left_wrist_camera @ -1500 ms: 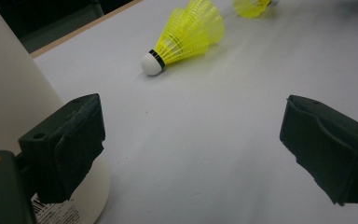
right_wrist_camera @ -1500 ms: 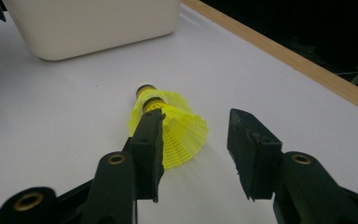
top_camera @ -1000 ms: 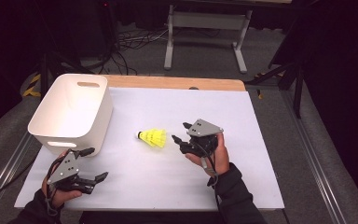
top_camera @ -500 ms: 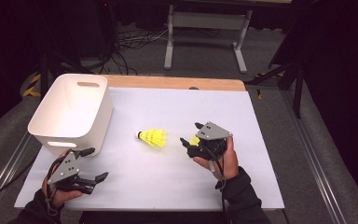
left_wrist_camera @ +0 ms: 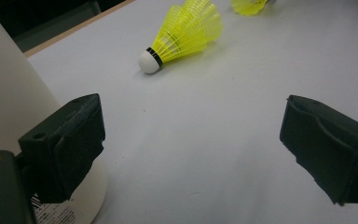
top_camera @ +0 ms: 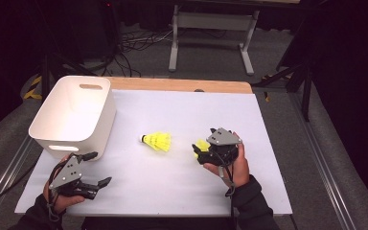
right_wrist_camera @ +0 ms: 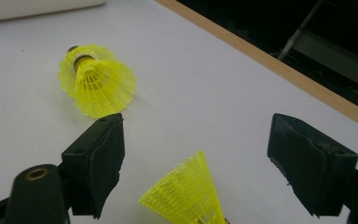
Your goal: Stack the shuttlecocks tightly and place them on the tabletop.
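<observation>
One yellow shuttlecock (top_camera: 157, 141) with a white cork lies on its side mid-table, also in the left gripper view (left_wrist_camera: 186, 32) and the right gripper view (right_wrist_camera: 98, 81). A second yellow shuttlecock (top_camera: 201, 143) sits between the jaws of my right gripper (top_camera: 205, 149). Its skirt (right_wrist_camera: 191, 196) rises between the pads and neither pad touches it. The right gripper (right_wrist_camera: 198, 140) has just been opening and now stands wide open. My left gripper (top_camera: 100, 168) rests near the table's front left, open and empty (left_wrist_camera: 193, 116), beside the bin.
A white plastic bin (top_camera: 76, 115) stands at the table's left, its wall close to my left jaw (left_wrist_camera: 9, 107). White paper (top_camera: 182, 191) covers the table, with a wooden edge (top_camera: 182, 85) at the back. Cables and a metal stand lie on the floor beyond.
My right gripper has drifted a little to the right and its jaws have spread. The second shuttlecock now shows between them. The left gripper and the middle shuttlecock have stayed put.
</observation>
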`<state>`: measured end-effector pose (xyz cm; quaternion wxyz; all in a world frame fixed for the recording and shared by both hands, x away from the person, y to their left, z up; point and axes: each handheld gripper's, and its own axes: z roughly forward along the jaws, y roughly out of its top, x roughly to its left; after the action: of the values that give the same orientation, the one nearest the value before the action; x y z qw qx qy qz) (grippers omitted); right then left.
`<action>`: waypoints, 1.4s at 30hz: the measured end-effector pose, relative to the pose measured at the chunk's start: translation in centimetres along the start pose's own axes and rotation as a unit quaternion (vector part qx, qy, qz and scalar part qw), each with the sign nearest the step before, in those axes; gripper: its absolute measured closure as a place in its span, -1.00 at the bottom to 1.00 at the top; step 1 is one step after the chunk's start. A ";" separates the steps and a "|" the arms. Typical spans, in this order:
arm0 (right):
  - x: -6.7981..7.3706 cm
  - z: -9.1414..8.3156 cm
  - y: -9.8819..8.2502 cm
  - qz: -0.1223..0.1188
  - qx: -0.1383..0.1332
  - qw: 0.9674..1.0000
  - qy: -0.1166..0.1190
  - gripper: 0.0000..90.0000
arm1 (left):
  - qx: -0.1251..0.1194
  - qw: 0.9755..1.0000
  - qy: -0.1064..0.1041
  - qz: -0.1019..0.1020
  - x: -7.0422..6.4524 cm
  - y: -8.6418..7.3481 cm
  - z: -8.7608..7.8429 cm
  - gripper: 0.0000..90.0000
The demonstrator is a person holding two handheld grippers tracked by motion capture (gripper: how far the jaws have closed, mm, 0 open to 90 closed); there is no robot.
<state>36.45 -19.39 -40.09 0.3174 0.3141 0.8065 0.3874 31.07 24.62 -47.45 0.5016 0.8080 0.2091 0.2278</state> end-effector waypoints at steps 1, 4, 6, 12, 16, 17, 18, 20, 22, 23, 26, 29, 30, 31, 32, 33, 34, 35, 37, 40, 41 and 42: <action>0.1 0.2 -0.2 0.000 0.009 1.000 -0.004 -0.55 | 0.000 1.000 0.001 0.001 0.0 0.0 0.0 -0.84; 0.2 0.5 -0.4 0.005 0.014 1.000 -0.006 -0.53 | 0.000 1.000 -0.001 0.002 -0.1 0.0 0.0 -0.84; 0.4 1.0 -0.6 0.013 0.023 1.000 -0.007 -0.53 | 0.001 1.000 -0.001 0.002 0.0 0.0 0.0 -0.84; 1.0 2.4 -1.4 0.001 0.051 0.999 -0.010 -0.41 | 0.000 1.000 -0.002 0.001 0.0 0.0 0.0 -0.84; 1.1 2.8 -1.7 -0.013 0.056 0.998 -0.006 -0.16 | 0.005 1.000 -0.004 0.006 0.0 0.0 0.1 -0.84; 1.0 2.9 -1.7 -0.012 0.056 0.998 -0.002 -0.13 | 0.005 1.000 -0.004 0.006 0.0 0.0 0.1 -0.84; 1.0 2.9 -1.7 -0.011 0.055 0.998 -0.006 -0.08 | 0.004 1.000 -0.004 0.006 -0.1 0.0 0.1 -0.84; 1.0 3.0 -1.6 -0.012 0.057 0.998 -0.011 0.01 | 0.004 1.000 -0.005 0.004 0.0 0.0 0.2 -0.84; 0.9 3.1 -1.6 -0.010 0.061 0.998 -0.016 0.06 | 0.005 1.000 -0.004 0.004 -0.1 0.0 0.2 -0.83; 0.9 3.1 -1.6 -0.010 0.063 0.998 -0.019 0.11 | 0.005 1.000 -0.004 0.004 -0.1 0.0 0.2 -0.83; 0.8 3.3 -1.7 -0.008 0.067 0.998 -0.016 0.26 | 0.006 1.000 -0.006 0.004 -0.1 0.0 0.2 -0.83; 0.8 3.5 -1.7 -0.009 0.067 0.998 -0.012 0.44 | 0.006 1.000 -0.005 0.005 -0.1 0.0 0.2 -0.83; 0.8 3.5 -1.7 -0.009 0.067 0.998 -0.012 0.44 | 0.006 1.000 -0.005 0.005 -0.1 0.0 0.2 -0.83; 0.9 3.5 -1.7 -0.012 0.065 0.998 -0.011 0.56 | 0.006 1.000 -0.003 0.007 0.0 0.0 0.2 -0.83; 0.9 3.5 -1.7 -0.014 0.066 0.998 -0.012 0.60 | 0.007 1.000 -0.003 0.007 0.0 0.0 0.2 -0.83; 0.9 3.5 -1.7 -0.015 0.066 0.998 -0.013 0.68 | 0.006 1.000 -0.004 0.005 -0.1 0.0 0.2 -0.83; 0.9 3.5 -1.7 -0.015 0.066 0.998 -0.013 0.68 | 0.006 1.000 -0.004 0.005 -0.1 0.0 0.2 -0.83; 0.9 3.5 -1.7 -0.014 0.065 0.998 -0.012 0.74 | 0.005 1.000 -0.003 0.005 -0.1 0.0 0.2 -0.83; 0.8 3.4 -1.6 -0.017 0.065 0.998 -0.020 0.85 | 0.005 1.000 -0.003 0.005 -0.1 0.0 0.2 -0.83; 0.8 3.4 -1.6 -0.023 0.069 0.997 -0.030 0.92 | 0.007 1.000 -0.003 0.007 0.0 0.0 0.2 -0.83; 0.8 3.3 -1.6 -0.027 0.069 0.997 -0.029 0.97 | 0.006 1.000 -0.004 0.005 -0.1 0.0 0.2 -0.83; 0.8 3.3 -1.6 -0.027 0.068 0.997 -0.030 0.98 | 0.006 1.000 -0.004 0.005 -0.1 0.0 0.2 -0.83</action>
<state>38.04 -18.17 -43.21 0.3301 0.3241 0.8293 0.3137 31.13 24.38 -47.53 0.4967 0.8128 0.2044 0.2255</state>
